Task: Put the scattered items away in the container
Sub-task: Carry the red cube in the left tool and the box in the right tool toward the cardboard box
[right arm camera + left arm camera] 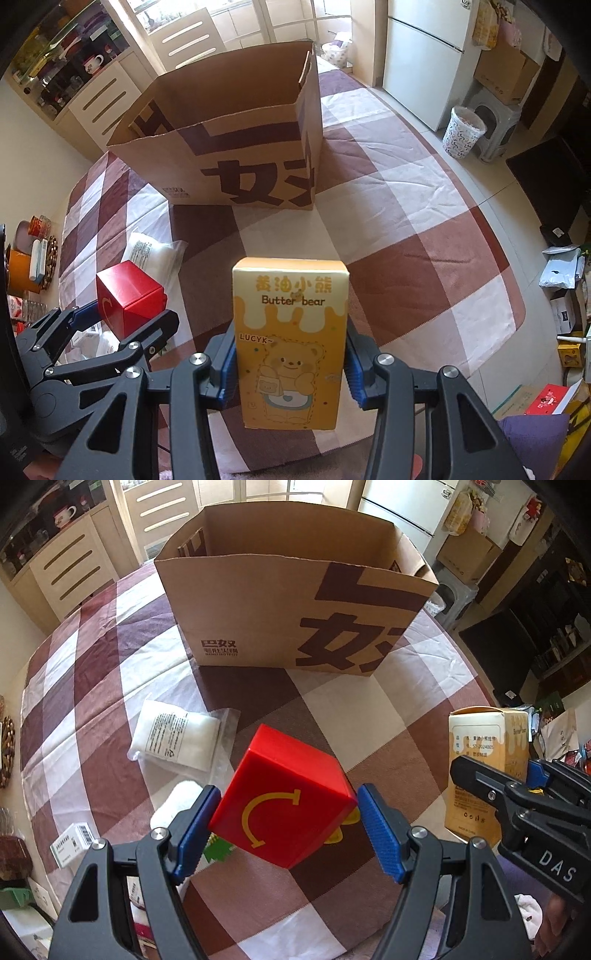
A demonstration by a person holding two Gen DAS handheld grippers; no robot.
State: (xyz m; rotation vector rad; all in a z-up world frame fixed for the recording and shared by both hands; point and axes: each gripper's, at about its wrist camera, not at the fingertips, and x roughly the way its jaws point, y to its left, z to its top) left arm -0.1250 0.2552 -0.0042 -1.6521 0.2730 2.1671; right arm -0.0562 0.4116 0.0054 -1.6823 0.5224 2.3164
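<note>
My left gripper (288, 827) is shut on a red box (284, 797) with a yellow curved arrow, held above the checked tablecloth (388, 716). My right gripper (290, 373) is shut on a yellow "Butter bear" carton (290, 339), which stands upright between the blue pads. Each held item also shows in the other view: the red box (129, 295) at the left, the carton (487, 760) at the right. The open cardboard box (295, 602) stands beyond both grippers, its near wall printed with dark characters. The same cardboard box (236, 140) sits ahead in the right wrist view.
A clear bag of white material (181, 738) lies on the cloth left of the red box, with a white roll (177, 805) and a small labelled white box (74, 842) nearer the edge. Cabinets, a fridge (424, 55), a patterned bin (463, 131) and floor clutter surround the table.
</note>
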